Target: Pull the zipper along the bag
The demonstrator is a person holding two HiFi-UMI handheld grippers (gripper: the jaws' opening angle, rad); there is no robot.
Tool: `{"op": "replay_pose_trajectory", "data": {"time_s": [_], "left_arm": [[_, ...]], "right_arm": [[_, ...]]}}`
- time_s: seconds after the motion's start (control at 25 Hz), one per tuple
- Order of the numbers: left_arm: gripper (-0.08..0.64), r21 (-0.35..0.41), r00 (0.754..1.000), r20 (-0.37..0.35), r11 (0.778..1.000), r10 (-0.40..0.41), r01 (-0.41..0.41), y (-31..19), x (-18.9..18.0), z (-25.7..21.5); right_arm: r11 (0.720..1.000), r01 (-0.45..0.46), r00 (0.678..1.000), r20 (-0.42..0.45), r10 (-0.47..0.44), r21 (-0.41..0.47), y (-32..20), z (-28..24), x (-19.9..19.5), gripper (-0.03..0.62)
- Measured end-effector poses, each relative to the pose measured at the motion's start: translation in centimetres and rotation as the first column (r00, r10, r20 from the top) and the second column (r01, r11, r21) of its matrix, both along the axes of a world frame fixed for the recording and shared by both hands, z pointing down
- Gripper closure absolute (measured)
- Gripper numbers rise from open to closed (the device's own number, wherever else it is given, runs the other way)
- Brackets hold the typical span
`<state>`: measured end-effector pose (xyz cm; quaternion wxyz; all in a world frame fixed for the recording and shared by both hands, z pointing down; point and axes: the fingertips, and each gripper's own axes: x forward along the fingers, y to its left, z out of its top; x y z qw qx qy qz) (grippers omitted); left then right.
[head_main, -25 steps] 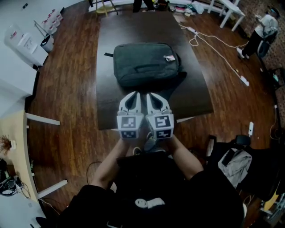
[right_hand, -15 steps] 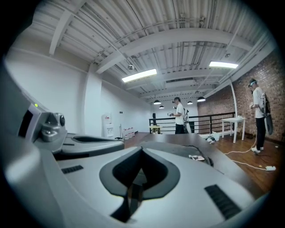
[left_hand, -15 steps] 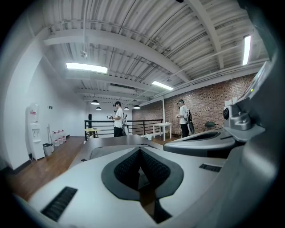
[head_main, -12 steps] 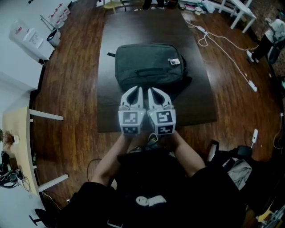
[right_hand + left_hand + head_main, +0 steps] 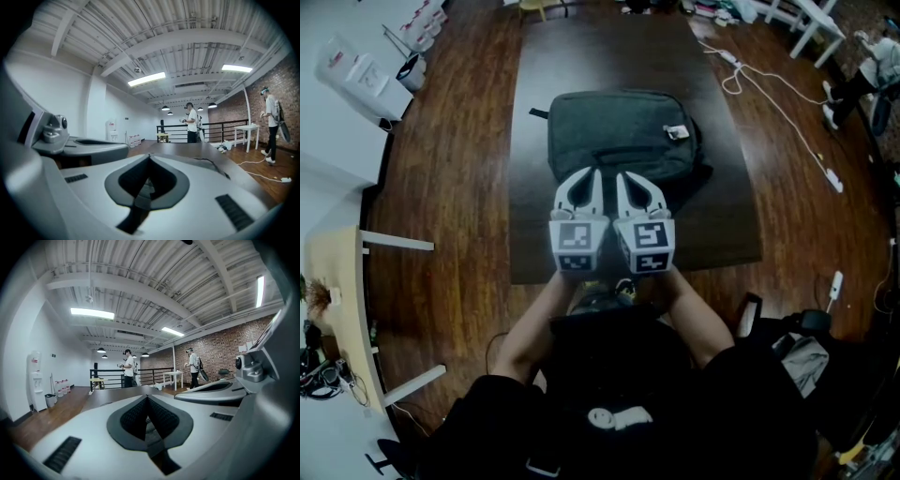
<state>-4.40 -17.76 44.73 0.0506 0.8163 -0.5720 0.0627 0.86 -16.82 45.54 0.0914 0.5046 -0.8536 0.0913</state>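
Observation:
A dark grey-green backpack [image 5: 619, 136] lies flat on the dark table [image 5: 581, 56], with a small white tag [image 5: 677, 132] near its right end and a short strap [image 5: 537, 114] sticking out at its left. My left gripper [image 5: 592, 174] and right gripper [image 5: 622, 176] are held side by side, with their tips over the bag's near edge. Whether they touch it I cannot tell. In the left gripper view the left gripper [image 5: 147, 398] has its jaws together with nothing between them. The right gripper [image 5: 150, 157] stands the same way in the right gripper view. The zipper pull is not visible.
A white cable [image 5: 769, 89] trails over the wooden floor right of the table. A water dispenser and bottles [image 5: 356, 70] stand at the far left, and a light wooden desk [image 5: 337, 309] at the near left. Bags [image 5: 806, 352] lie near right. People [image 5: 127, 369] stand far off.
Both grippers have moved forward together towards the backpack; their tips now overlap its near edge. Both have stayed shut throughout.

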Motion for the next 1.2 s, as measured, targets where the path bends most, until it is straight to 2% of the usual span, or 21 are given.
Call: {"op": "replay_pose_trajectory", "data": {"time_s": [0.52,0.76,0.96,1.04,1.12,1.2], "left_arm": [[0.572,-0.01,0.997,-0.045,0.998,0.059,-0.06,-6.1,-2.8,-0.3],[0.572,-0.025,0.995,-0.061,0.997,0.077,-0.079,-7.8,-4.5,0.7],[0.572,-0.054,0.995,-0.074,0.995,0.074,-0.078,-9.5,-5.5,2.0],[0.572,-0.082,0.995,-0.067,0.994,0.073,-0.078,-10.2,-5.7,3.2],[0.572,-0.109,0.995,-0.059,0.991,0.075,-0.082,-10.8,-5.6,4.3],[0.572,-0.128,0.996,-0.052,0.989,0.072,-0.078,-11.5,-5.4,5.3]], "right_arm": [[0.999,-0.054,0.997,-0.051,0.054,0.006,-5.1,-0.2,-2.8,0.581],[0.998,-0.054,0.994,-0.092,0.052,-0.021,-6.5,0.6,-4.3,0.58],[0.992,-0.023,0.986,-0.165,0.002,-0.122,-7.4,3.4,-4.8,0.571],[0.982,0.008,0.982,-0.182,-0.043,-0.189,-7.7,5.2,-5.1,0.514],[0.962,0.048,0.972,-0.21,-0.107,-0.268,-7.8,7.3,-5.5,0.421],[0.94,0.082,0.953,-0.248,-0.171,-0.332,-7.8,9.4,-5.7,0.417]]}}
